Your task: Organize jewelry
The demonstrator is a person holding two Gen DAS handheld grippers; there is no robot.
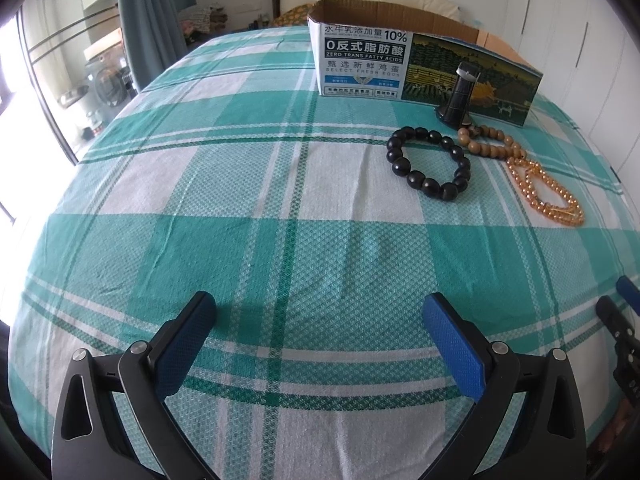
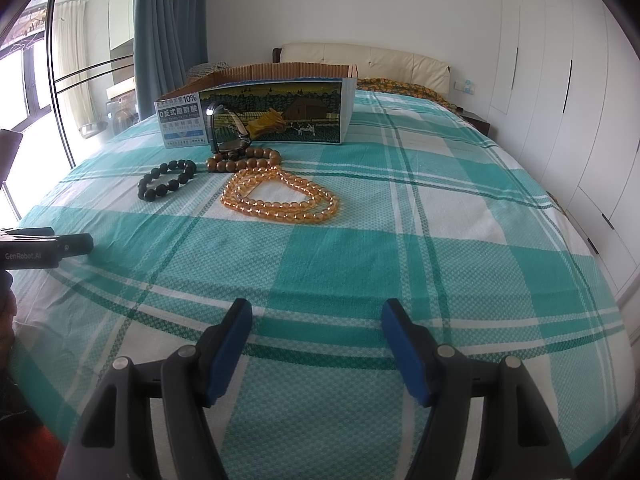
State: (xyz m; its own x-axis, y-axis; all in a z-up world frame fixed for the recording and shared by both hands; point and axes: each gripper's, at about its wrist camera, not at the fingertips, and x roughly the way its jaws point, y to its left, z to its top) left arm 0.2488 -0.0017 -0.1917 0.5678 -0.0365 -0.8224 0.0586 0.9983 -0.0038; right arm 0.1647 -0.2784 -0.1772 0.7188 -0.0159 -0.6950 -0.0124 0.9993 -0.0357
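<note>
Jewelry is laid on the plaid bed sheet at approx. 1 o'clock from the left tool: black bead bracelet, brown bead bracelet, amber bead strand, w/ a watch stood against the open cardboard box. Both tools, left and right, are held wide apart, nothing gripped.

A home bedroom: a bed under a green plaid sheet, its padded headboard far ahead, white wardrobe doors right, blue curtain left.
</note>
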